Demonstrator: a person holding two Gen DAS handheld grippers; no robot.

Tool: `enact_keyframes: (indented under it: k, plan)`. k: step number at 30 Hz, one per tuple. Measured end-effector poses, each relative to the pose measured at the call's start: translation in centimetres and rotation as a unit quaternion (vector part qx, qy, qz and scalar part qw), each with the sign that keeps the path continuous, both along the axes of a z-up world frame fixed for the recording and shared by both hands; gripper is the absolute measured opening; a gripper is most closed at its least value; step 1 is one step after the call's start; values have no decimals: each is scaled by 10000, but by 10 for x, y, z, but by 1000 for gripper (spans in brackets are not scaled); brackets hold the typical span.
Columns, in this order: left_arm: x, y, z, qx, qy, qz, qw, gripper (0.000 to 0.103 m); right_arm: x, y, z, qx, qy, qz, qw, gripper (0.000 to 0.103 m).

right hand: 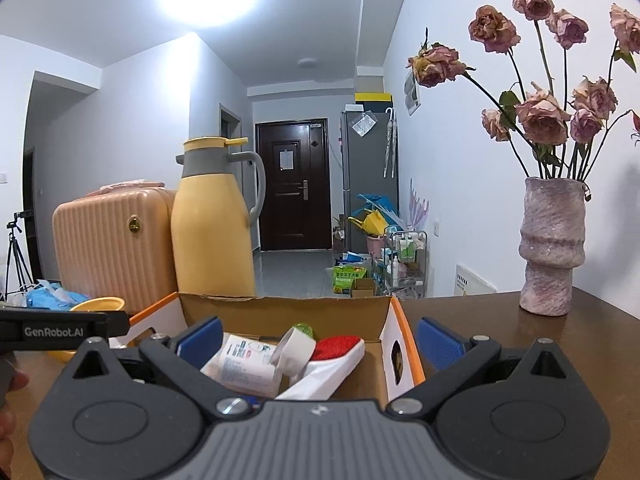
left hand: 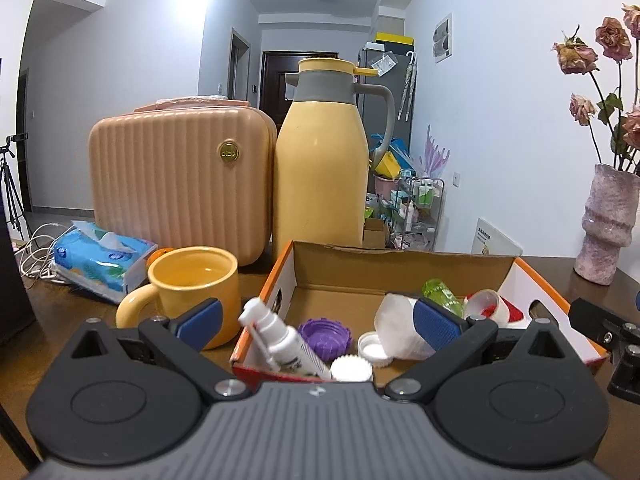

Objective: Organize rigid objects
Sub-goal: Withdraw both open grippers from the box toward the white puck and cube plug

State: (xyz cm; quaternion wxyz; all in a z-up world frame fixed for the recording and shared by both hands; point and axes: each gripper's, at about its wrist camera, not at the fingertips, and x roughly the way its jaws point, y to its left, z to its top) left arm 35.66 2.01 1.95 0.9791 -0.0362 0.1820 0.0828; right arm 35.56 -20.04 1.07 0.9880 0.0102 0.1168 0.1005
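Observation:
An open cardboard box [left hand: 400, 268] with orange edges sits on the brown table and holds small items: a white spray bottle [left hand: 280, 340], a purple cap [left hand: 326, 334], white caps [left hand: 352, 368], a white bottle [left hand: 400, 332], a green bottle [left hand: 440, 290] and a tape roll [left hand: 486, 304]. My left gripper [left hand: 320, 320] is open and empty over the box's near left edge. My right gripper [right hand: 320, 340] is open and empty over the box [right hand: 392, 320], above the white bottle [right hand: 244, 364], the tape roll [right hand: 296, 346] and a red and white brush [right hand: 332, 356].
A yellow mug [left hand: 196, 284] stands left of the box. Behind are a yellow thermos jug [left hand: 320, 168], a peach ribbed case [left hand: 176, 184] and a tissue pack [left hand: 100, 260]. A pink vase [right hand: 552, 248] with dried roses stands on the right.

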Motion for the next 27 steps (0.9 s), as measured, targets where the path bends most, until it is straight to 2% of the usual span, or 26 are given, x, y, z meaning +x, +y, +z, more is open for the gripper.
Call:
enact_keyframes:
  k: [10,27]
  plan:
    - [-35,-3,-7,83,112,-48,9999,103,-37,-1,-5,-114,-1,73,9999,103]
    - [-88,-4,-20,102,345,-212,9991,103,-86,-7,-27,-247,312,160,9991,103]
